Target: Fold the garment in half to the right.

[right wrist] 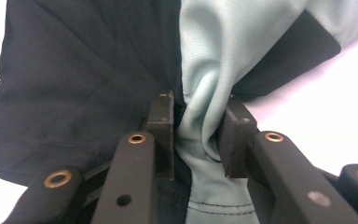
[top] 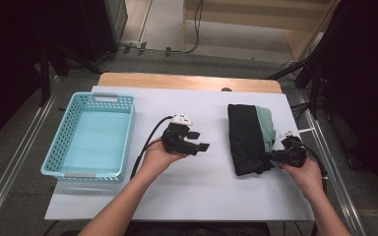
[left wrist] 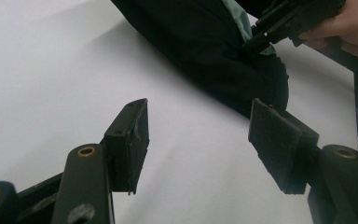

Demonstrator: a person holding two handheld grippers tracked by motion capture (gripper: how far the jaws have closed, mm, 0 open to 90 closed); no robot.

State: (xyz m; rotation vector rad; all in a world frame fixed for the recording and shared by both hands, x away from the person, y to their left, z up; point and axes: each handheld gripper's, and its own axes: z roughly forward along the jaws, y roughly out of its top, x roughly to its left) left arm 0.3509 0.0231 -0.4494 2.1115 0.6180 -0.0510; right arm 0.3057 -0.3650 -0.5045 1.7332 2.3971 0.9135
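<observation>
A folded garment, black with a pale green part, lies on the right half of the white table cover. My right gripper is at its near right edge. In the right gripper view its jaws pinch a bunched fold of the pale green cloth, with black cloth to the left. My left gripper hovers mid-table, left of the garment, pointing toward it. Its pads stand apart with nothing between them. The left gripper view shows the garment ahead and the right gripper on it.
A light blue plastic basket sits at the left of the table with nothing in it. The white cover spreads over a wooden tabletop. Metal rails run along both sides of the table.
</observation>
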